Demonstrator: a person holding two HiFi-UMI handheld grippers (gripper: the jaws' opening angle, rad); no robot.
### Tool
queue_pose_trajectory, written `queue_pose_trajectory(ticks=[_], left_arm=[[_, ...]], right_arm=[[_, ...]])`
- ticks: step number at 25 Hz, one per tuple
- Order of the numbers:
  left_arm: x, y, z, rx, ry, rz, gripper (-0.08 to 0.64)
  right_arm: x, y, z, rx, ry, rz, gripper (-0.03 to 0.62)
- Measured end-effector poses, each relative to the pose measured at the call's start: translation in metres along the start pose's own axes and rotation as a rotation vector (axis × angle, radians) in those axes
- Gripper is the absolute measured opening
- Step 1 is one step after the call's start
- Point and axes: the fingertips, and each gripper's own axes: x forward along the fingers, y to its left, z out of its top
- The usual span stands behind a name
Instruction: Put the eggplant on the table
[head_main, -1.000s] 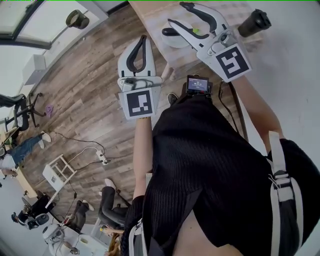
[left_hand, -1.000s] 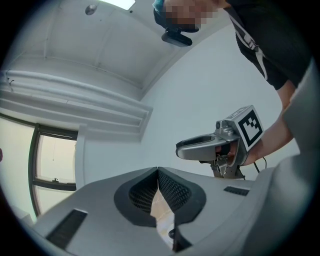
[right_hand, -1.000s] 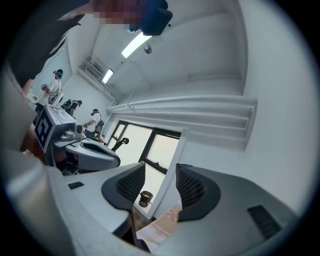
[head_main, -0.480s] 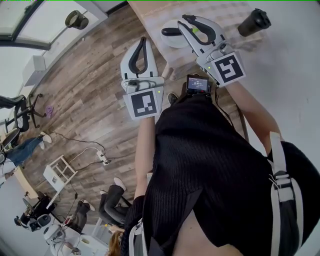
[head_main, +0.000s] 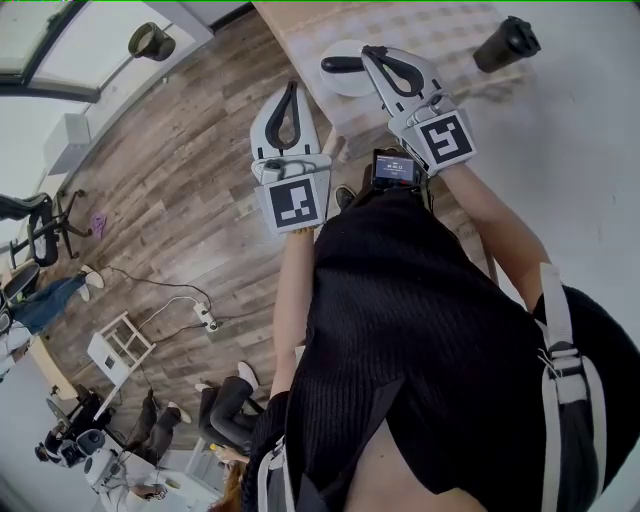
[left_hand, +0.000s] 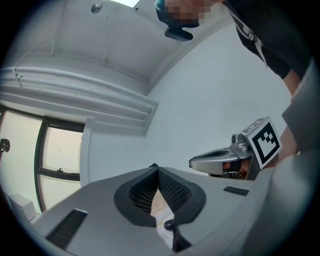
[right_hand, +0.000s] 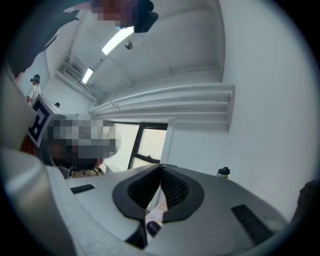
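A dark, elongated thing, apparently the eggplant (head_main: 338, 64), lies on a white plate (head_main: 350, 84) at the near edge of the table (head_main: 440, 28). My right gripper (head_main: 368, 50) (right_hand: 161, 166) hovers over that plate. Its jaws have just been closing and now stand shut with nothing between them. My left gripper (head_main: 291, 86) (left_hand: 156, 167) hangs over the wooden floor left of the table, shut and empty. The right gripper (left_hand: 225, 160) also shows in the left gripper view, level beside the left one.
A black cup (head_main: 507, 43) (right_hand: 223, 173) stands on the table's right side by the white wall. A small screen device (head_main: 395, 168) hangs at the person's chest. Office chairs (head_main: 35, 225) and cables lie on the floor at the left.
The right jaws went from wide open to shut. Both grippers sank and look smaller in the head view. The dark thing on the plate stayed put.
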Motion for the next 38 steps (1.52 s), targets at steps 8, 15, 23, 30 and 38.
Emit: queue_pose_trajectory(ticks=[8,15,23,30,38], left_arm=[[-0.004,-0.009,-0.035,-0.013,0.078,-0.013,-0.009],[-0.005,-0.006,-0.052,-0.019,0.120,-0.005,-0.009],[-0.014,0.003,-0.061,-0.021,0.137,0.011,-0.009],[-0.020,0.003,-0.064,-0.024,0.143,0.018,-0.009],[-0.030,0.006,-0.068,-0.011,0.156,0.031,-0.009]], right_arm=[[-0.001,0.002,-0.037,0.047,0.098,-0.001,0.006],[-0.004,0.009,-0.067,0.072,0.167,0.026,0.005],[-0.009,0.014,-0.088,0.085,0.219,0.032,0.005],[-0.013,0.015,-0.096,0.091,0.234,0.040,0.005],[-0.013,0.021,-0.099,0.089,0.235,0.063,0.005]])
